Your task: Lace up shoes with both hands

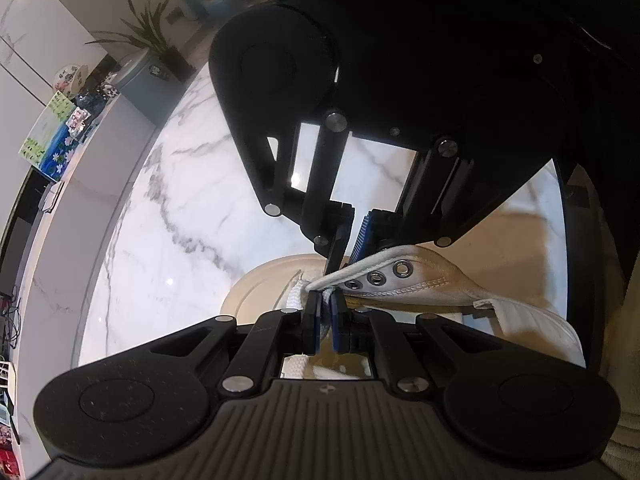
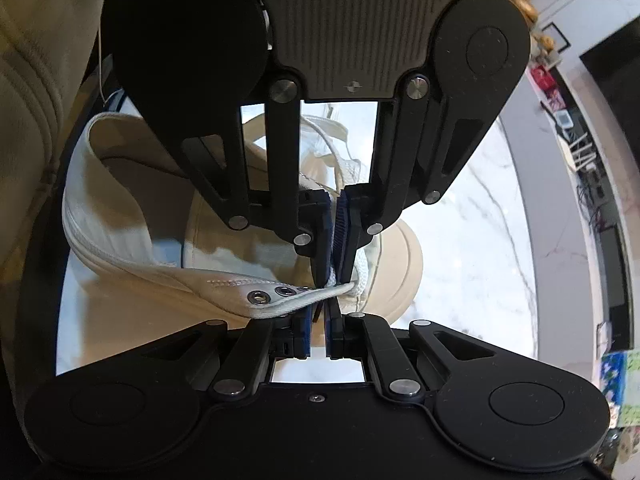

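Cream-white shoe point(image 1: 436, 280) with silver eyelets point(image 1: 401, 268), white lace point(image 2: 362, 276); white tabletop point(image 1: 192, 216) veined grey; blue ribbed tool pads point(image 2: 341, 232).

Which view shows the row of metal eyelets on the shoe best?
The left wrist view: three eyelets face the lens, rings clear, on the white shoe flap. The right wrist view shows the same row from the other side, more foreshortened, its far end hidden behind the right hand-held gripper.

No readable text, brand or number that I can make out in either wrist view. Printed cards point(image 1: 56, 136) on the counter edge show green and blue pictures only; red packaging point(image 2: 544, 78) at the far side is too blurred to read.
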{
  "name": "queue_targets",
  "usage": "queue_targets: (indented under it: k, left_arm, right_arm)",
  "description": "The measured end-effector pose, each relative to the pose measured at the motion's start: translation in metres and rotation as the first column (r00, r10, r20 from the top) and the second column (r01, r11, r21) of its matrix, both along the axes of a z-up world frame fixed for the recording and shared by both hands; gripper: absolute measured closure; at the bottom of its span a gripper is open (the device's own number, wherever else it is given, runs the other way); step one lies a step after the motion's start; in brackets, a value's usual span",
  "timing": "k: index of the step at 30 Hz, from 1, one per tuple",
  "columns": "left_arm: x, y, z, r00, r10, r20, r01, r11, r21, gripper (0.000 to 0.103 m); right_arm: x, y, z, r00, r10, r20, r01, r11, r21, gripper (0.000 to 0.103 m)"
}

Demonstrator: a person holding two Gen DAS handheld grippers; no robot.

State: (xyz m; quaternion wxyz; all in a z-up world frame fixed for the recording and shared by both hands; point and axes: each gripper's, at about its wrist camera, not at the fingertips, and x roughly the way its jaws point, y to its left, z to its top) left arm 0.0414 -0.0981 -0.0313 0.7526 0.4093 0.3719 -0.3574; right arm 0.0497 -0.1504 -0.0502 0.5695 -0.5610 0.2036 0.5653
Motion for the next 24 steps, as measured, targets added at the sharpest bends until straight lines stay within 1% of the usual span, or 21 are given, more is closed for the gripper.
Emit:
queue_targets:
  k: [5,7,9,10,11,14,17,20,22,24]
  left_arm:
    - [-0.002,-0.001,-0.001,1.000,-0.010,0.013,0.010,1.000,0.005,0.098]
    - [-0.003,-0.001,-0.001,1.000,-0.015,0.018,0.014,1.000,0.007,0.098]
    - [-0.005,0.000,0.000,1.000,-0.018,0.025,0.018,1.000,0.012,0.098]
    - [-0.005,0.000,0.000,1.000,-0.016,0.026,0.016,1.000,0.011,0.094]
    - [-0.006,0.001,0.002,0.999,-0.010,0.031,0.010,1.000,0.009,0.087]
    - [-0.012,0.004,0.012,0.998,0.017,0.061,-0.017,1.000,0.000,0.081]
    - [-0.022,0.013,0.027,0.995,0.058,0.077,-0.056,0.998,-0.025,0.078]
    - [-0.034,0.027,0.039,0.991,0.118,0.070,-0.114,0.992,-0.058,0.077]
    - [-0.042,0.037,0.043,0.985,0.162,0.056,-0.158,0.984,-0.077,0.077]
    - [-0.046,0.042,0.044,0.982,0.186,0.046,-0.181,0.980,-0.085,0.077]
  right_arm:
    - [0.003,-0.004,-0.002,0.999,-0.045,-0.026,0.045,0.999,-0.005,0.097]
    - [0.000,-0.006,-0.003,0.999,-0.052,-0.010,0.052,0.999,-0.005,0.098]
    - [-0.004,-0.009,-0.006,0.998,-0.060,0.009,0.060,0.998,-0.002,0.100]
    - [-0.007,-0.010,-0.007,0.997,-0.070,0.018,0.070,0.998,0.001,0.101]
    - [-0.008,-0.008,-0.008,0.997,-0.076,0.022,0.076,0.997,0.002,0.101]
    - [-0.010,-0.008,-0.010,0.989,-0.143,0.021,0.143,0.990,0.003,0.102]
    - [-0.012,-0.012,-0.011,0.986,-0.166,0.030,0.166,0.986,-0.004,0.102]
    - [-0.011,-0.008,-0.013,0.983,-0.177,0.056,0.178,0.984,-0.015,0.102]
    - [-0.012,-0.012,-0.010,0.978,-0.193,0.076,0.196,0.980,-0.023,0.102]
    - [-0.015,-0.021,-0.009,0.972,-0.217,0.092,0.221,0.975,-0.032,0.102]
